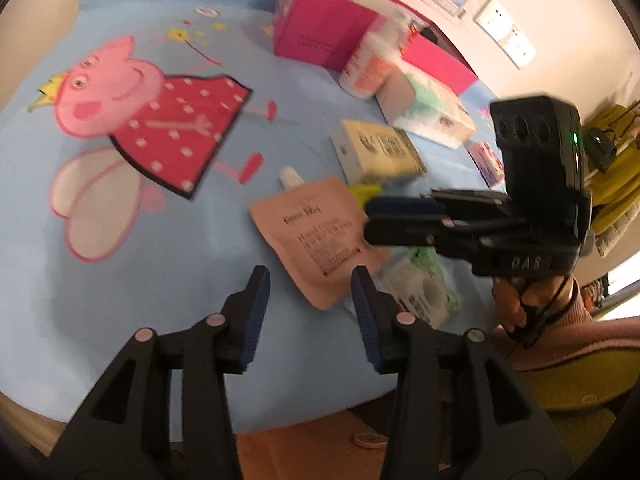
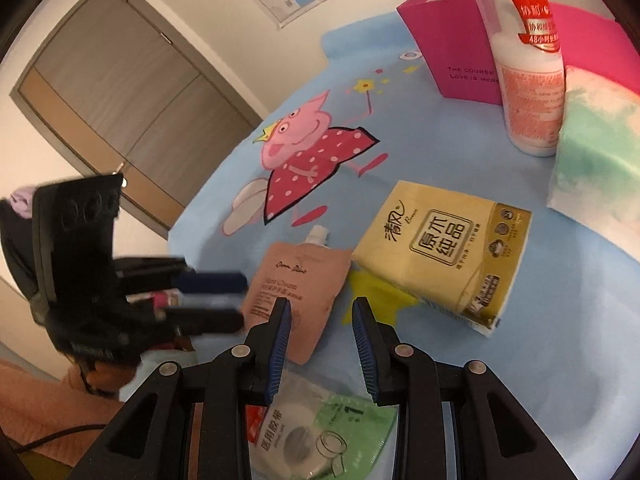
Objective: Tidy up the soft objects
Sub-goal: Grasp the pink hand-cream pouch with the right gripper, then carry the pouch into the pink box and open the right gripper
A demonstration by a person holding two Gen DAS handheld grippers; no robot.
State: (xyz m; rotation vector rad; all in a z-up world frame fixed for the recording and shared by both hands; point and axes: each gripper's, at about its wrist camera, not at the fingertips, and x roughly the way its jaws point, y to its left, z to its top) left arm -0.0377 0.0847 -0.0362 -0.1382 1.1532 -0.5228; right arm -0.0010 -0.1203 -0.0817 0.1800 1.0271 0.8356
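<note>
A pink spouted pouch [image 1: 316, 236] [image 2: 296, 292] lies flat on the blue cartoon cloth [image 1: 140, 280]. A yellow tissue pack [image 1: 376, 148] [image 2: 444, 252] lies beyond it. A green and white tape packet [image 1: 420, 284] [image 2: 316, 432] lies nearest the table edge. My left gripper [image 1: 310, 284] is open and empty, just short of the pouch. My right gripper [image 2: 320, 320] is open and empty above the pouch's lower edge; it also shows in the left wrist view [image 1: 372, 220].
A magenta paper bag [image 1: 320, 28] [image 2: 460, 52] stands at the back. A white and orange bottle [image 1: 368, 64] [image 2: 528, 80] and a green and white soft pack [image 1: 432, 108] [image 2: 596, 152] are beside it. A door [image 2: 120, 100] is behind.
</note>
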